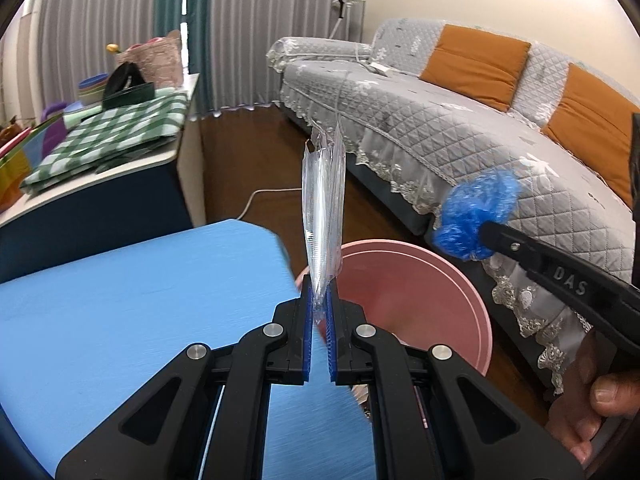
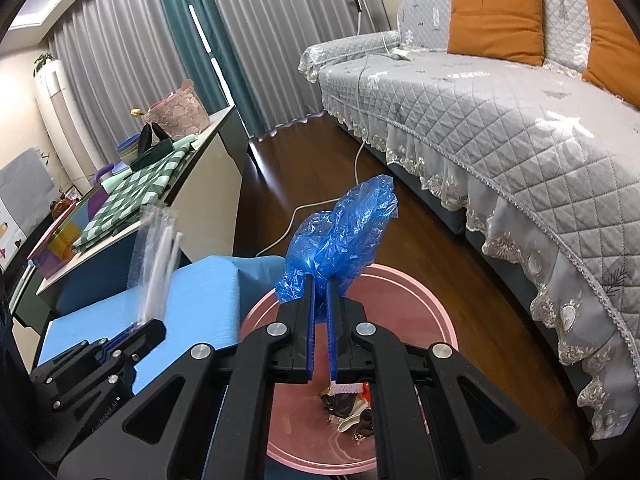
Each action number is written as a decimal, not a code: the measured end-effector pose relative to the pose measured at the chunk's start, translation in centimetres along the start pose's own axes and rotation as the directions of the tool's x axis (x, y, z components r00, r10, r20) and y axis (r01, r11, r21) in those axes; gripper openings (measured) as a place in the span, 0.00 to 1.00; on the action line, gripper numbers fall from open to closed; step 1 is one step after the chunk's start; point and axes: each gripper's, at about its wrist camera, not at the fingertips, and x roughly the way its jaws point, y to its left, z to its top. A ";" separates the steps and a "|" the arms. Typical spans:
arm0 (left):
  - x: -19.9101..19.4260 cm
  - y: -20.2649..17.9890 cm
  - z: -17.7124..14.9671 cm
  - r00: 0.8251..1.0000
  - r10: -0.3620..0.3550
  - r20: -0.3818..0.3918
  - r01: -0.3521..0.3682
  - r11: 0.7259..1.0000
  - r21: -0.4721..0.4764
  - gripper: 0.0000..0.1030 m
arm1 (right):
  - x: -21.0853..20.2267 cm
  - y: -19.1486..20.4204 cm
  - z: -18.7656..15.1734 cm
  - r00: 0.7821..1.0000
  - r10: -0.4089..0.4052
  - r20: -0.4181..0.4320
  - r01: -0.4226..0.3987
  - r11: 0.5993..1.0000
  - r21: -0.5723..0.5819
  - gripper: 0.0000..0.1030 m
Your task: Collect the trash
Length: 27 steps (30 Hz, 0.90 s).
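My left gripper (image 1: 320, 292) is shut on a clear plastic wrapper (image 1: 324, 204) that stands upright from its blue pads, at the edge of the blue table (image 1: 140, 300) and beside the pink bin (image 1: 416, 292). In the right wrist view the same wrapper (image 2: 154, 264) rises from the left gripper (image 2: 138, 326) over the table (image 2: 200, 296). My right gripper (image 2: 321, 280) is shut on a crumpled blue plastic bag (image 2: 344, 232) above the pink bin (image 2: 400, 280), which holds several scraps of trash (image 2: 348, 408). The left wrist view shows that bag (image 1: 476, 212) at the right gripper's tip (image 1: 486, 232).
A grey quilted sofa (image 2: 500, 112) with orange cushions (image 2: 496, 16) runs along the right. A white cable (image 2: 320, 204) trails over the dark wood floor (image 2: 304, 160). A side cabinet (image 2: 208, 148) with a green checked cloth (image 2: 132, 196) and a basket stands at the left. A person's hand (image 1: 600, 400) holds the right gripper.
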 end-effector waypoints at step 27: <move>-4.3 1.3 -1.5 0.999 -0.045 0.013 0.045 0.999 -0.021 0.51 | -3.5 0.0 0.2 0.996 -0.080 0.046 0.079 0.996 0.041 0.91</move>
